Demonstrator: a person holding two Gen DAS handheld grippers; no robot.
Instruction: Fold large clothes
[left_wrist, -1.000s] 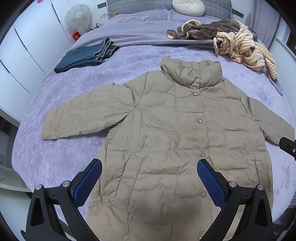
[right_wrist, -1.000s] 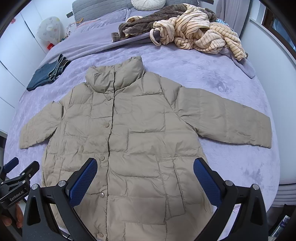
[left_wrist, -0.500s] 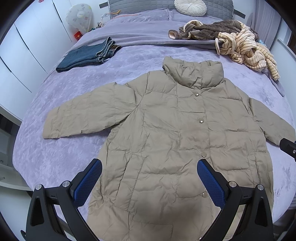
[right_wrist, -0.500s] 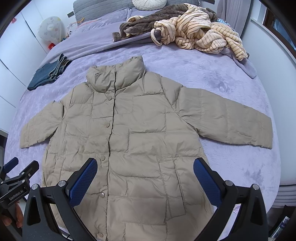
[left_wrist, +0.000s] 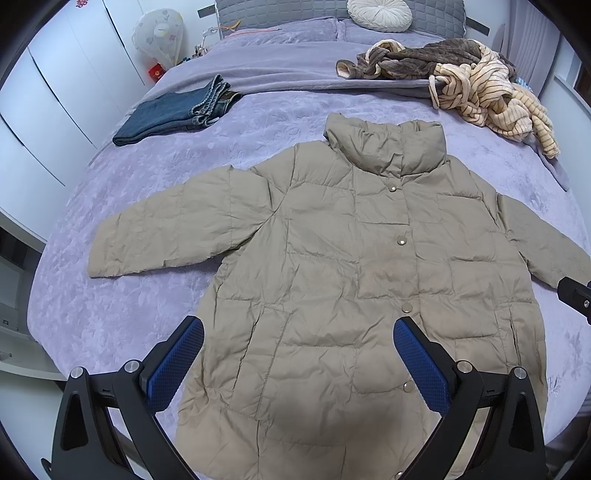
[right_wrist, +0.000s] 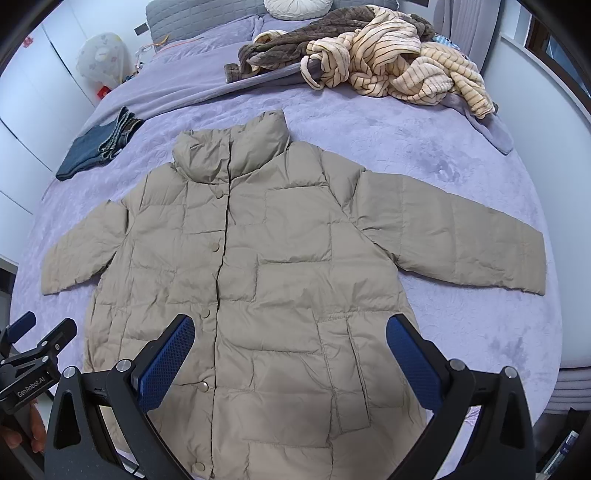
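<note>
A beige quilted puffer jacket (left_wrist: 351, 280) (right_wrist: 258, 273) lies flat on the purple bed, front up, buttoned, collar toward the headboard, both sleeves spread out sideways. My left gripper (left_wrist: 297, 332) hovers open above the jacket's lower left part, blue pads wide apart, nothing between them. My right gripper (right_wrist: 290, 328) hovers open above the lower right part, over the pocket area, also holding nothing. The left gripper's body shows at the lower left edge of the right wrist view, with a hand on it.
Folded blue jeans (left_wrist: 173, 110) (right_wrist: 96, 151) lie at the bed's left side. A heap of brown and striped cream clothes (left_wrist: 476, 85) (right_wrist: 373, 59) sits near the headboard at right. A round white pillow (left_wrist: 378, 13) rests at the head. White wardrobe doors (left_wrist: 55, 92) stand left.
Both views have shifted slightly; the jacket sits a little lower in the left wrist view. The jacket itself has not moved and both grippers stay open.
</note>
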